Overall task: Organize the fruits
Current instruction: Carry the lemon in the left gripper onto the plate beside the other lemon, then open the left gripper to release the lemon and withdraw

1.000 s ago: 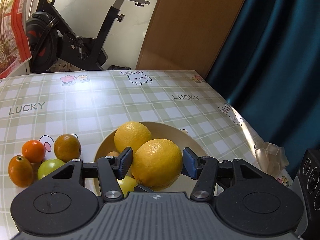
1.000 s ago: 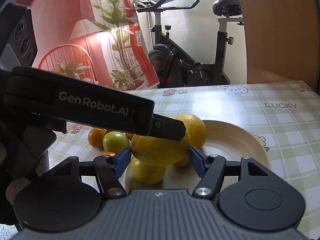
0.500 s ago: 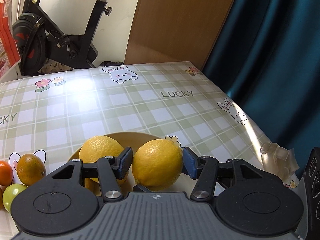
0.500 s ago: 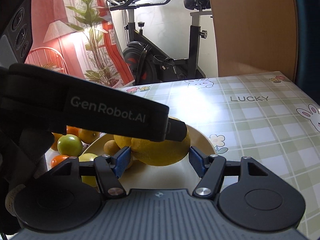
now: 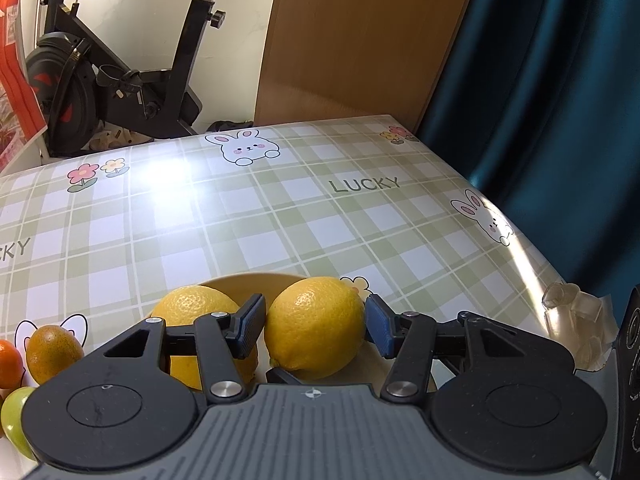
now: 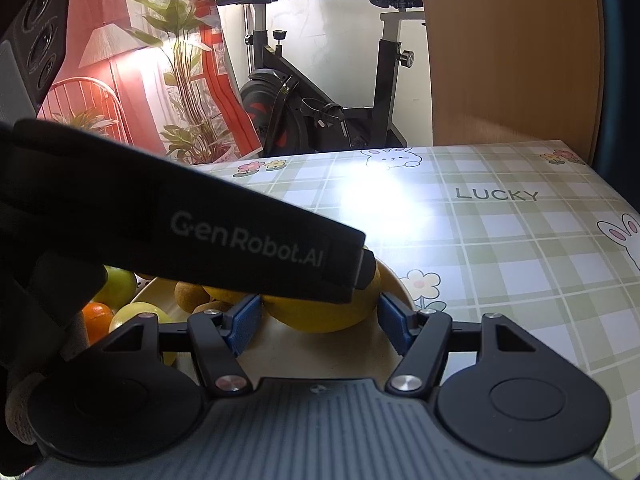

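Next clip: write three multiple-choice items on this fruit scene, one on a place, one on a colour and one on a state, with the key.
1. Where does the loose lemon lie?
A. on the plate
B. in a basket
C. on the floor

2. What colour are the pads of the left gripper?
A. red
B. blue
C. white

3. What state is the left gripper in?
A. open and empty
B. shut on a spoon
C. shut on the held lemon

Key: 1 A, it sits inside the plate's rim. 2 B, both pads show blue. 3 C, the pads press the lemon's two sides.
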